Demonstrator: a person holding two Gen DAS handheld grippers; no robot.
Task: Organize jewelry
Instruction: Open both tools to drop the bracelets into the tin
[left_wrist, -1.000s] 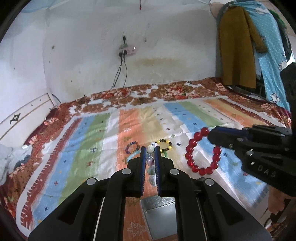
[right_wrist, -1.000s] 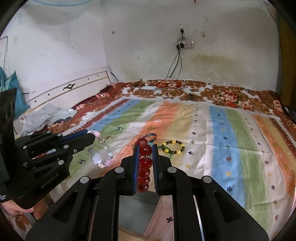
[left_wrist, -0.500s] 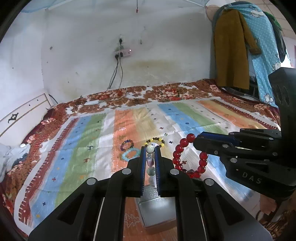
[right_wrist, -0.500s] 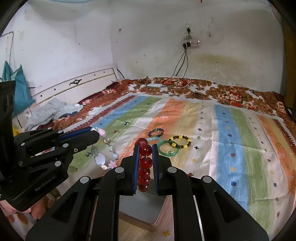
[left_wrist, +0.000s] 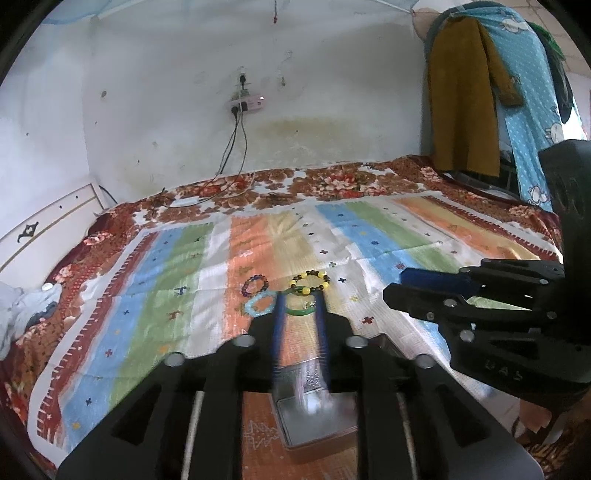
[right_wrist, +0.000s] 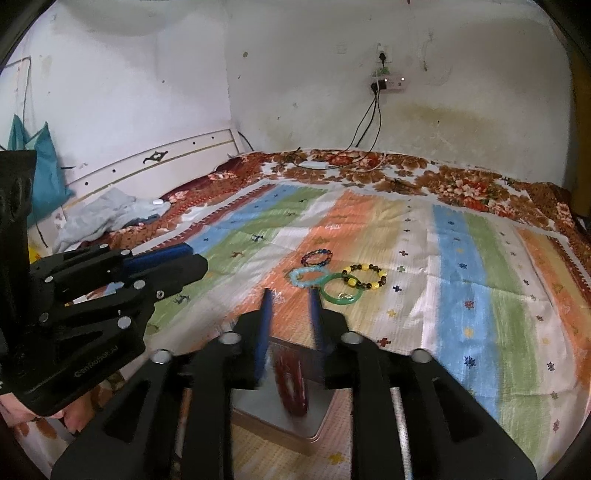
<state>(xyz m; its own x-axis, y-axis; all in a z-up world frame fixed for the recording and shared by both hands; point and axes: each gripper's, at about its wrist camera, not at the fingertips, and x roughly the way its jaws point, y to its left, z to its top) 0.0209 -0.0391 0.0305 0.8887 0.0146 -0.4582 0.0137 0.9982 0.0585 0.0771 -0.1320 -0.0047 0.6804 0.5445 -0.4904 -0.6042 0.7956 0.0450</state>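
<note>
An open metal tin (left_wrist: 321, 443) lies on the striped bedspread just below both grippers. My left gripper (left_wrist: 300, 306) has its jaws opening, and a pale beaded bracelet (left_wrist: 310, 393) is a blur dropping free into the tin. In the right wrist view the right gripper (right_wrist: 290, 295) is opening too, while a red beaded bracelet (right_wrist: 291, 384) falls blurred over the tin (right_wrist: 273, 430). Neither bracelet touches a pad. The two grippers hang side by side, the right gripper (left_wrist: 397, 288) to the right of the left one.
Beyond the tin lie a dark beaded bracelet (left_wrist: 255, 285), a light blue one (left_wrist: 260, 304), a yellow-and-black one (left_wrist: 309, 282) and a green bangle (left_wrist: 301, 311). Crumpled clothes (right_wrist: 107, 218) rest at the headboard. Garments (left_wrist: 465, 110) hang at the far right.
Both grippers have gone from shut on their bracelets to open. The pale bracelet and the red one have slipped out and are dropping toward the tin.
</note>
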